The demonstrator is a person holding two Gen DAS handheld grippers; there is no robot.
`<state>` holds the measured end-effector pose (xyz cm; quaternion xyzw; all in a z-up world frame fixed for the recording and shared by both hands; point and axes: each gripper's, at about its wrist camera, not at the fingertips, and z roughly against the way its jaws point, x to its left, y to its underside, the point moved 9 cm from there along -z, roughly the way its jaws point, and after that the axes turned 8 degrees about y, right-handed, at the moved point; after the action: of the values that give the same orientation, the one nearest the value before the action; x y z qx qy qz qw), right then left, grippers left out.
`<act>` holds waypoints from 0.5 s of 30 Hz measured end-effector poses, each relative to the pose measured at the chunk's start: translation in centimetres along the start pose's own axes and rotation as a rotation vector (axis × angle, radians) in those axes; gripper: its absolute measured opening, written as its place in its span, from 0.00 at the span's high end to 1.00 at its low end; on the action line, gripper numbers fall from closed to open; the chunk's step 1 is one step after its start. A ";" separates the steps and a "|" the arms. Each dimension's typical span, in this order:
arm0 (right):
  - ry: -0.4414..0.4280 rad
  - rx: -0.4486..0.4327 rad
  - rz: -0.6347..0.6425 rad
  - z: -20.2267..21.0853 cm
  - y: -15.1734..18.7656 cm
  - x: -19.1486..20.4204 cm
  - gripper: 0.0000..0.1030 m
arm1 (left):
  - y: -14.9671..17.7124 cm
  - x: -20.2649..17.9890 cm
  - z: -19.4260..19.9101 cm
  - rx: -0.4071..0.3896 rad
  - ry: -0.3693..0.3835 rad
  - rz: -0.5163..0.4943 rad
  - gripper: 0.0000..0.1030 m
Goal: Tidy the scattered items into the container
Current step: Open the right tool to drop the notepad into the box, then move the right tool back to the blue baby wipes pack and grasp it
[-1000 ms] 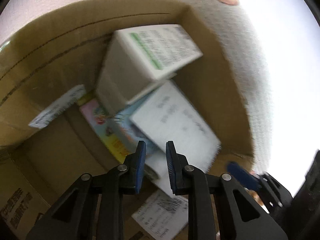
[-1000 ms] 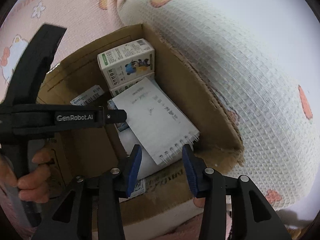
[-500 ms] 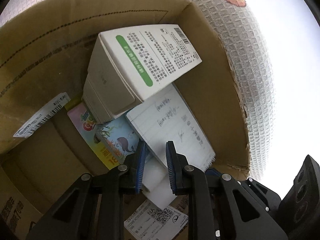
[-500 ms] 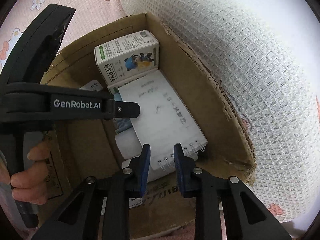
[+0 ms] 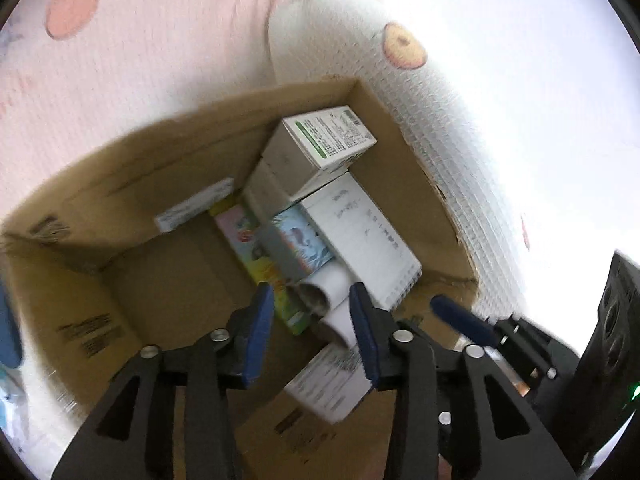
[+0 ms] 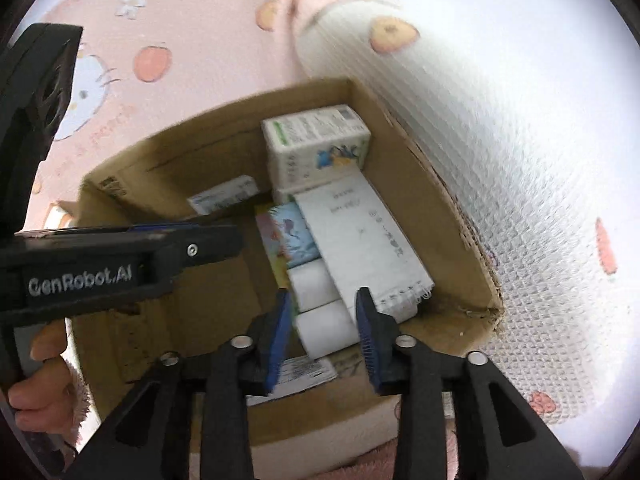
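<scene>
A: We are looking down into the cardboard box, and it is already holding most of what we can see: a white carton with a green stripe propped in the far corner, a spiral notebook lying along the right wall, a picture book beside it, and two white paper rolls lying end to end near the front wall.

B: So we are getting near the end of the tidying?

A: We are judging it that way, since no loose item is showing outside the box in either wrist view (though the fisheye edges are hiding much of the surroundings, so something may be waiting out of sight).

B: And what are we holding?

A: Nothing. The left gripper is hanging above the rolls with its blue pads well apart; its jaws have just been opening, and nothing is between them. The right gripper is standing about half open over the nearer roll; its jaws have just been opening too, and the pads are not pressing on anything.

B: How is the load looking?

A: Loosely stacked. The carton is leaning on a second white box under it, and the notebook is tilting up against them, its wire spine toward the front wall. The box itself is sitting on pink printed bedding, right against a white waffle-weave blanket.
</scene>
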<state>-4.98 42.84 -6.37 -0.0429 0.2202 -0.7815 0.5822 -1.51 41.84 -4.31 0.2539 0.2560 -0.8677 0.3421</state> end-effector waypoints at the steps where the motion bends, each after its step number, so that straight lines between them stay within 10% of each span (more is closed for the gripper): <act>1: -0.004 -0.016 0.008 0.7 0.0 0.8 0.61 | -0.5 0.3 2.1 -0.012 -0.007 -0.019 0.54; 8: -0.055 -0.134 0.068 4.1 -0.7 5.2 0.36 | -1.0 1.1 6.3 -0.154 -0.077 -0.113 0.49; 15: -0.120 -0.215 0.078 6.4 0.9 10.2 0.33 | 2.2 4.5 16.2 -0.356 -0.129 -0.111 0.41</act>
<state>-5.32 31.32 -2.94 -0.1431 0.2692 -0.7261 0.6164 -7.08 28.40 4.32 0.1186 0.3965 -0.8408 0.3490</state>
